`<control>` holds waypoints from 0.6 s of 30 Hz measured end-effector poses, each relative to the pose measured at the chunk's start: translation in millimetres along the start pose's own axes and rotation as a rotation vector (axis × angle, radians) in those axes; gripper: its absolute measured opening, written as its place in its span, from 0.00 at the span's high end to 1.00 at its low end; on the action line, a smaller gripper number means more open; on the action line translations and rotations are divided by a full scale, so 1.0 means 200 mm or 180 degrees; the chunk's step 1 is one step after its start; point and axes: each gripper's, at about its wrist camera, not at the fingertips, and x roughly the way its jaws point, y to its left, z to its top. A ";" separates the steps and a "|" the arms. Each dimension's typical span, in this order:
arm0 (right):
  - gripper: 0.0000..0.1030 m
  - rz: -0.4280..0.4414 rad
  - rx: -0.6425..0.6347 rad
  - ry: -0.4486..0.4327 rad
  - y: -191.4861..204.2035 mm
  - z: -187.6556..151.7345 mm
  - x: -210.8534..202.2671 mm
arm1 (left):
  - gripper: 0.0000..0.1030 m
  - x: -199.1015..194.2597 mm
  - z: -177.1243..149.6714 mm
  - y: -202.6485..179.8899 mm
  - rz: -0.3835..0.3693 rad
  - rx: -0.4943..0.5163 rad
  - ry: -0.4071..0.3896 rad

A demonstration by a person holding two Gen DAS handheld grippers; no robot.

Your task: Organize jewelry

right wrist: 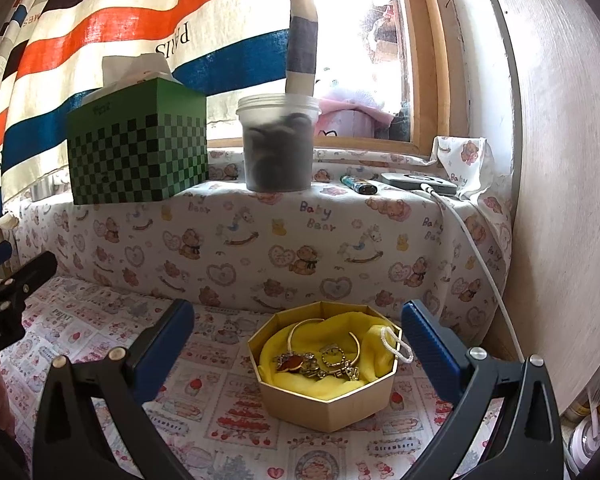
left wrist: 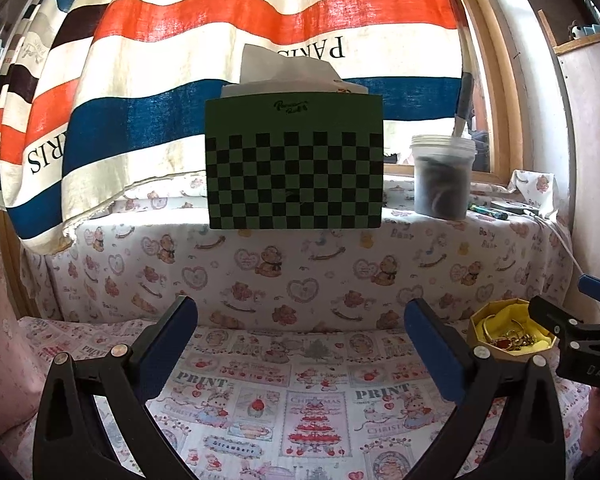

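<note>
A gold octagonal box (right wrist: 332, 408) lined with yellow cloth (right wrist: 374, 354) sits on the printed cloth. Inside lie a gold bangle (right wrist: 300, 326), a red-stone piece (right wrist: 290, 364), rings and chains (right wrist: 334, 360); a white bead loop (right wrist: 398, 346) hangs over its right rim. My right gripper (right wrist: 298, 346) is open, its blue pads wide to either side of the box, just short of it. My left gripper (left wrist: 300, 336) is open over bare cloth, with the same box (left wrist: 508, 332) off to its right and the right gripper's black body (left wrist: 572, 340) beside it.
On the padded ledge behind stand a green checkered tissue box (right wrist: 138, 152), a clear tub of dark items (right wrist: 278, 144), a lighter (right wrist: 358, 185) and a flat device (right wrist: 418, 182) with a white cable (right wrist: 484, 264). A striped cloth (left wrist: 260, 20) hangs behind; a wall panel (right wrist: 572, 160) stands right.
</note>
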 end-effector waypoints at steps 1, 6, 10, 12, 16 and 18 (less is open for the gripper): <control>0.00 -0.0007 0.0004 -0.0001 0.00 0.00 0.00 | 0.00 0.00 0.00 0.00 0.0069 0.0020 -0.0006; 0.00 -0.0008 0.0007 0.0005 0.00 0.00 0.00 | 0.00 -0.01 0.00 -0.01 0.0057 0.0050 -0.0026; 0.00 -0.0005 0.0007 0.0008 0.00 0.00 0.00 | 0.00 0.02 -0.01 -0.02 0.0028 0.0047 0.0083; 0.00 -0.0009 0.0008 0.0006 0.00 0.00 0.00 | 0.00 0.05 -0.01 -0.03 -0.0026 0.0070 0.0208; 0.00 -0.0007 0.0005 0.0010 0.00 0.00 0.00 | 0.00 0.05 -0.02 -0.04 -0.0058 0.0104 0.0235; 0.00 -0.0009 0.0000 0.0018 0.00 0.00 0.00 | 0.00 0.04 -0.02 -0.04 -0.0067 0.0107 0.0216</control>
